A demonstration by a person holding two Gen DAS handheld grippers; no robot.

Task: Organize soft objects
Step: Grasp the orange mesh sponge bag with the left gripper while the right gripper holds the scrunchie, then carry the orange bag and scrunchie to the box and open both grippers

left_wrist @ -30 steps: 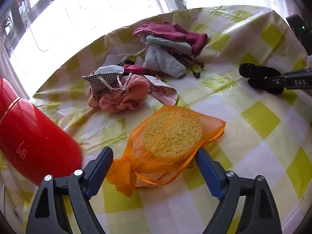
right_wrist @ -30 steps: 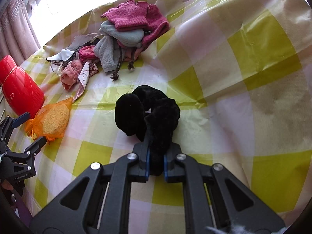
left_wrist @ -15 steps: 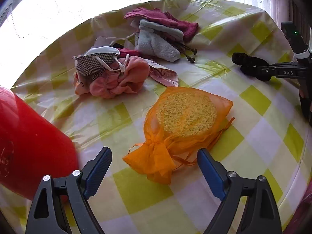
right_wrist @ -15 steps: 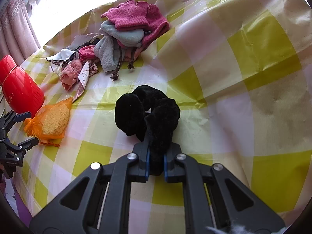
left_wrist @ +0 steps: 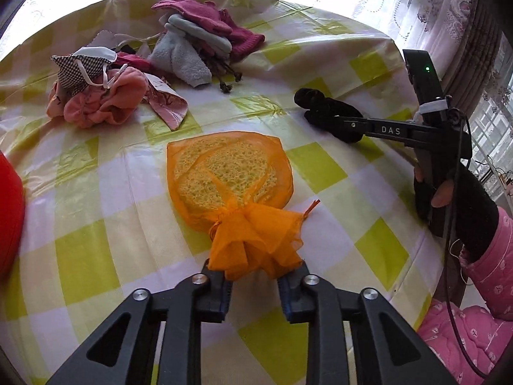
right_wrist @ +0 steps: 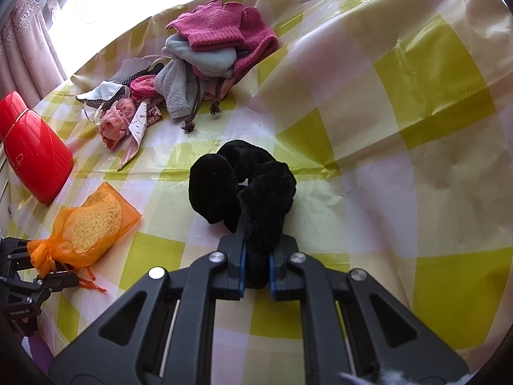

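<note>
Left gripper (left_wrist: pixel 253 276): its jaws have just been closing, and the gathered neck of the orange mesh bag (left_wrist: pixel 229 176) now sits between them; the blue pads meet the bunched mesh on both sides, so it grips the bag. The bag holds a yellow sponge (left_wrist: pixel 224 176) and lies flat on the table (left_wrist: pixel 320 166), which carries a yellow-and-white checked cover.

Right gripper (right_wrist: pixel 256 266): closed on a black plush item (right_wrist: pixel 243 186), clamped between its narrow-set pads. The item rests on the table, right of the orange bag. In the left wrist view a hand (left_wrist: pixel 449 192) in a dark fingerless glove with a pink sleeve holds this gripper's handle at the right edge.

Far side of the table: 1 pile of magenta knit gloves (right_wrist: pixel 224 29) over pale grey-blue fleece pieces (right_wrist: pixel 179 83). Just left of it, 1 heap with a checked face mask (left_wrist: pixel 86 64) on top of pink fabric (left_wrist: pixel 99 102).

Left edge: a red container (right_wrist: pixel 35 150), standing well apart from the black item.
</note>
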